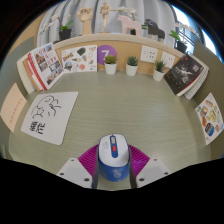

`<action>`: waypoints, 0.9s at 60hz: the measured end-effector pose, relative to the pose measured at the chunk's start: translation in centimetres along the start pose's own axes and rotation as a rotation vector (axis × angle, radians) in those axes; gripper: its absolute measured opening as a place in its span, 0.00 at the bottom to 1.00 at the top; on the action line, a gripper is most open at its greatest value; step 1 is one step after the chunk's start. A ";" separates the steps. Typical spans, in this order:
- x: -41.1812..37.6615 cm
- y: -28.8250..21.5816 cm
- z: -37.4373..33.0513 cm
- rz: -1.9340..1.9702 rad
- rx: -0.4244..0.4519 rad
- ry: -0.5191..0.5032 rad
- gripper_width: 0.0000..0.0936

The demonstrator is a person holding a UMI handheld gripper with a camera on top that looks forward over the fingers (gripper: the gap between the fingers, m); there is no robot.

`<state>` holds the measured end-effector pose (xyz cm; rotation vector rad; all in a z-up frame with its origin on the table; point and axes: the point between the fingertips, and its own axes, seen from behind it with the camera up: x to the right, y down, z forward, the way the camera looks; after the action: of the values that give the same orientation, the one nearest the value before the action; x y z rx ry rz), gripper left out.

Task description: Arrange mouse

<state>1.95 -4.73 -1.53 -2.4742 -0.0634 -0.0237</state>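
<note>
A pale greenish table (110,105) spreads out ahead of me, ringed at its far side by propped-up books and magazines (45,65) and three small potted plants (132,66) standing in a row. A round purple sign (108,51) sits behind the plants, and a shelf beyond carries small wooden figures (128,22). A white sheet with black drawings and lettering (50,113) lies flat on the table, off to my left and well apart from my jaws (112,168). The mouse (112,157), white on top with a blue body, sits right between my two fingers (72,169). The pink pads (90,155) lie close against its sides, so I appear to be gripping it, with its nose pointing away from me toward the plants.
</note>
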 end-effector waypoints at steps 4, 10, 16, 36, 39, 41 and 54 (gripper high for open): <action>0.0 0.0 0.1 0.020 -0.028 0.000 0.43; 0.1 -0.4 0.3 0.042 -0.050 0.015 0.40; 0.1 -0.8 0.4 0.052 -0.079 0.022 0.40; -1.3 -22.8 -8.9 0.107 0.251 0.085 0.40; -2.8 -26.4 -11.0 0.102 0.317 0.089 0.40; -4.0 -28.4 -12.2 0.097 0.355 0.091 0.40; -14.5 -33.1 -12.5 0.084 0.421 0.068 0.40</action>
<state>-14.22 12.98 28.26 -2.0510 0.0592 -0.0530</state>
